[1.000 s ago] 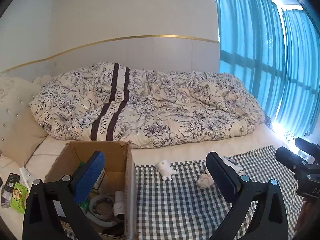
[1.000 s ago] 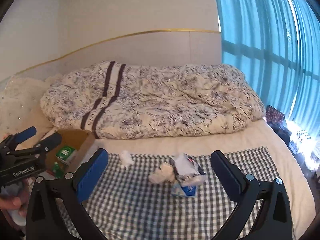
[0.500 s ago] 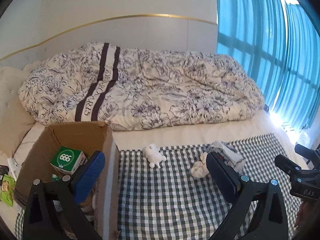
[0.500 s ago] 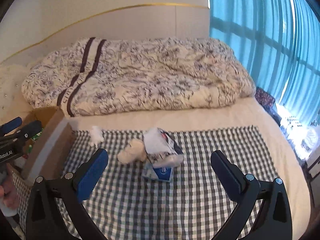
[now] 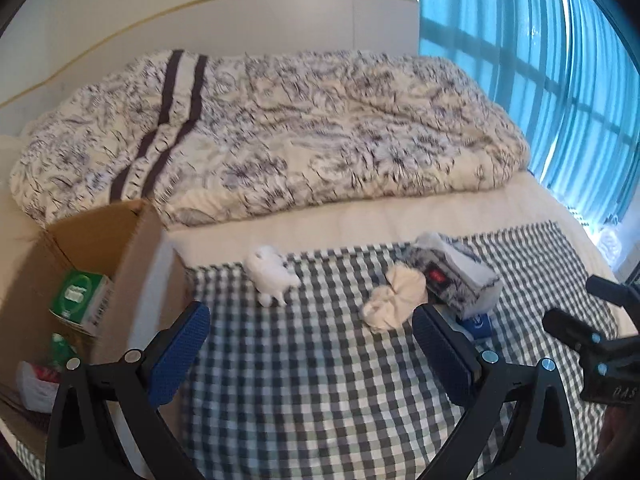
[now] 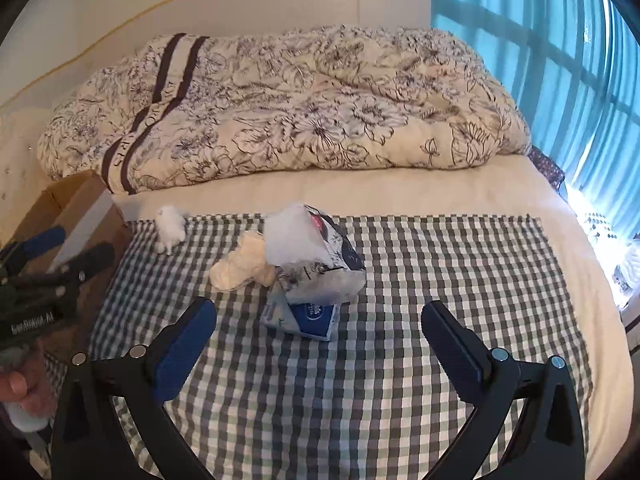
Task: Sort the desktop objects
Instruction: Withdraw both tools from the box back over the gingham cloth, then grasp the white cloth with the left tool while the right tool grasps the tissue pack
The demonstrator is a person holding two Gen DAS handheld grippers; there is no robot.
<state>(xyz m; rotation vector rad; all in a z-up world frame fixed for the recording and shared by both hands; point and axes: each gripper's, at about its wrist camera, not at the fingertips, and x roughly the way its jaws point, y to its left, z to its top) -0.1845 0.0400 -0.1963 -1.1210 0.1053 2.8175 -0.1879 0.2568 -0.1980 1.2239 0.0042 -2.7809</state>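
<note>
Bed with a checked cloth (image 6: 400, 280) spread at its near side; floral duvet (image 6: 300, 108) heaped behind, cardboard box (image 5: 132, 264) at the cloth's left edge holding a green carton (image 5: 80, 300). On the cloth near its far edge: white toy (image 5: 272, 274) toward the left corner, cream rag (image 6: 244, 262) touching the tissue pack (image 6: 316, 264) mid-cloth. Nothing blocks either.

Left gripper (image 5: 310, 350) spread wide, empty, above the cloth. Right gripper (image 6: 318, 342) spread wide, empty, just short of the pack.

Versus 0.5 s ago: both views closer to the cloth items.
</note>
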